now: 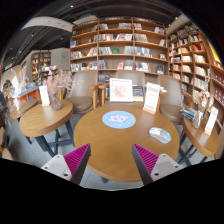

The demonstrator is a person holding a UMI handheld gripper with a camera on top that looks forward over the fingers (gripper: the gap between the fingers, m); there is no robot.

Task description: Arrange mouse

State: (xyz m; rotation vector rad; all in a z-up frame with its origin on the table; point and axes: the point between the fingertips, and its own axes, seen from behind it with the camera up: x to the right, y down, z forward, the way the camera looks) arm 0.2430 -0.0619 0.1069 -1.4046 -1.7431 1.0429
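A round wooden table (100,148) stands just ahead of my gripper (112,160). A round blue mouse pad (118,119) lies at its middle. To the right of the pad, near the table's rim, sits a small pale grey mouse (160,134), off the pad. My gripper is open, held back from the near rim and above it. The magenta pads (78,157) are wide apart with only the table's near edge and floor between them. The mouse lies beyond the right finger and slightly to its right.
Two upright display cards (121,90) (151,97) stand at the table's far side, with chairs (84,88) behind. Another round table (40,118) stands left and one more (205,135) right. Bookshelves (120,45) line the back wall.
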